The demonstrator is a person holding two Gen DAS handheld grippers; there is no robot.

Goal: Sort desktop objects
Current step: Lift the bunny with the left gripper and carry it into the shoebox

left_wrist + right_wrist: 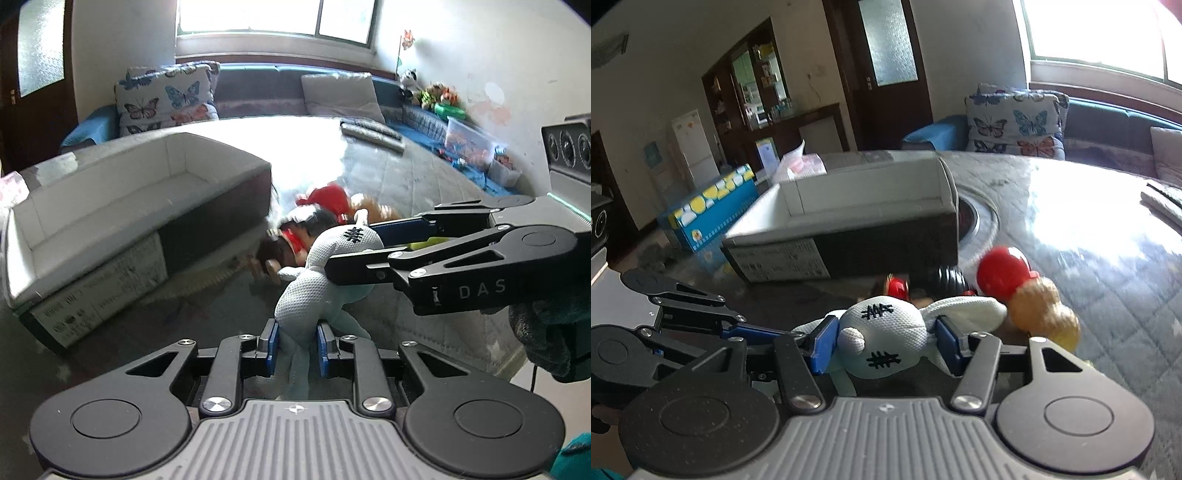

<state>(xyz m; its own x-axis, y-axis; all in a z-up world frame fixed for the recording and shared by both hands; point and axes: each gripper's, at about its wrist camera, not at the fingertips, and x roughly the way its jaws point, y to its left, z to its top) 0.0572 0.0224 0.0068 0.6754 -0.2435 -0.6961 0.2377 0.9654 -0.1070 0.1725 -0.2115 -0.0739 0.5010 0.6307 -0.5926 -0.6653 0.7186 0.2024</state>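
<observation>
A white mesh doll with black stitched eyes [325, 258] hangs between both grippers above the table. My left gripper [296, 343] is shut on its lower body and legs. My right gripper [882, 341] is shut on the doll's head [882, 338]; it also shows in the left wrist view [360, 245], reaching in from the right. Behind the doll lie other small toys: a red one [1003, 273], a tan one [1043, 314] and a dark-haired doll [284, 245]. An open dark box with a white inside [110, 206] stands to the left; it also shows in the right wrist view [849, 218].
The table [424, 184] has a grey quilted cover with strong window glare. Dark remotes [371, 133] lie at its far side. A sofa with butterfly cushions [166, 96] stands behind. Toy bins [467, 142] line the right wall.
</observation>
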